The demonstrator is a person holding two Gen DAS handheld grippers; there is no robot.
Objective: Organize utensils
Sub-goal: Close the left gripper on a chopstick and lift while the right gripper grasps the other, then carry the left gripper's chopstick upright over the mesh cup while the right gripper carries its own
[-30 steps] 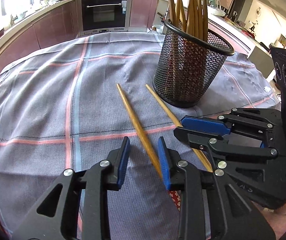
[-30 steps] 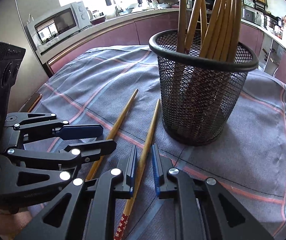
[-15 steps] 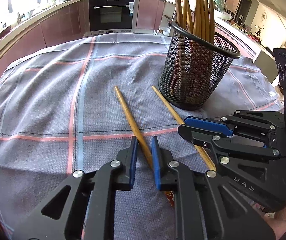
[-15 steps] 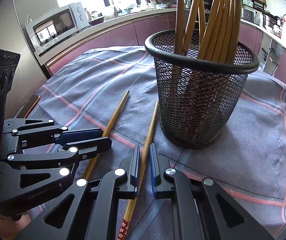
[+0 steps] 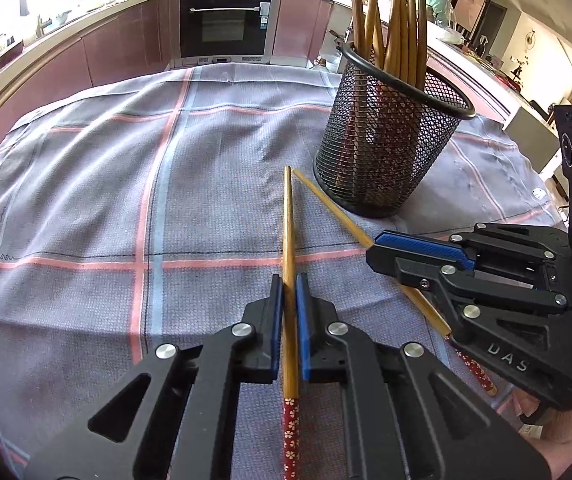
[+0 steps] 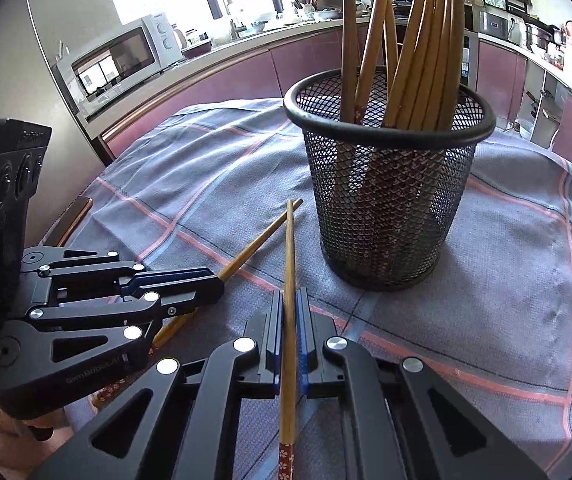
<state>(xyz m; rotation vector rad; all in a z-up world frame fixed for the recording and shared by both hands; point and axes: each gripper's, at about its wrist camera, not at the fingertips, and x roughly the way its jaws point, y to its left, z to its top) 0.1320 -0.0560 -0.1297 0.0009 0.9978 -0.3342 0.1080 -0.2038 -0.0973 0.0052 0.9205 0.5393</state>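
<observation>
Chopsticks in both grippers. We see the left gripper [image 5: 289,292] clamped narrow on one chopstick [image 5: 288,220], blue pads tight on its shaft, tip reaching ahead of the jaws, red flowered end trailing behind them. Right gripper [image 6: 290,304] likewise pinches a second chopstick [image 6: 290,248] between its pads. Ahead of the jaws the two tips cross, or nearly; contact we can't tell. Mesh holder [image 6: 390,184], full of upright chopsticks, stands on the checked cloth [image 5: 85,200] just ahead and to the right of both jaws.
</observation>
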